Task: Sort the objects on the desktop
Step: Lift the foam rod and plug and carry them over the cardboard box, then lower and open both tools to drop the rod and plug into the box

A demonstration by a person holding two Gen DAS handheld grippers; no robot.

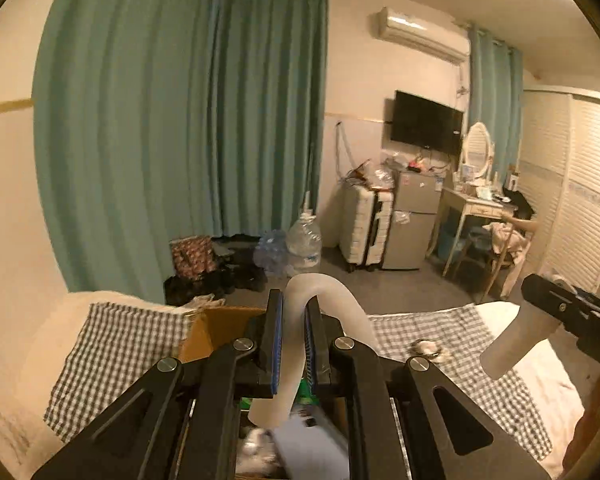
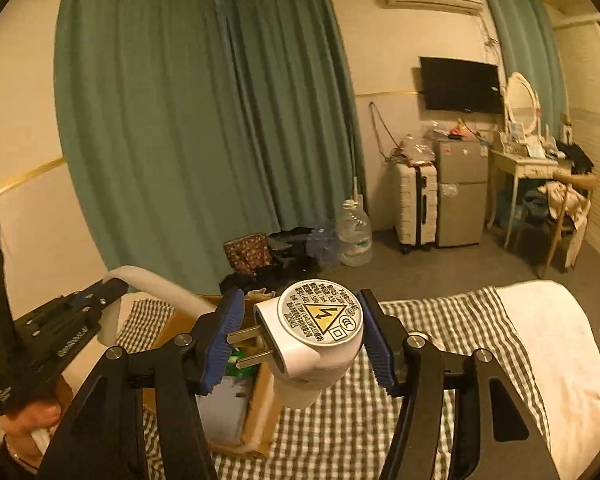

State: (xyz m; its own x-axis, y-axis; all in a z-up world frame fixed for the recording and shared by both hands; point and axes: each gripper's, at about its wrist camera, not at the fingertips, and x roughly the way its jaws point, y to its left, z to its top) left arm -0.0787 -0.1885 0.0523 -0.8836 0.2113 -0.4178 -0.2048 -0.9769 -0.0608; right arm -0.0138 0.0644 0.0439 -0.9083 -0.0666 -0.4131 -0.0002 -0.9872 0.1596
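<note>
Two hand-held grippers are hovering over a bed in a lamplit room, each carrying part of the clutter being sorted. The left gripper is clamping its blue pads tight on a soft, pale translucent tube, which is arching up out of the jaws and drooping to either side. The right gripper is grasping a white plug-in adapter, its two metal prongs pointing left and its round warning label facing the camera; the jaws are standing about half apart around its body.

Just beneath both tools, an open cardboard box is sitting on a checked cloth and already holding something green and a pale flat item, too blurred to name. By that showing, the sort is looking partly done, with these two pieces apparently still to be dropped in. One small item is lying loose on the cloth beyond the box and may be left to collect.

Farther off, teal curtains, a water jug, a suitcase and a small fridge are lining the far wall.
</note>
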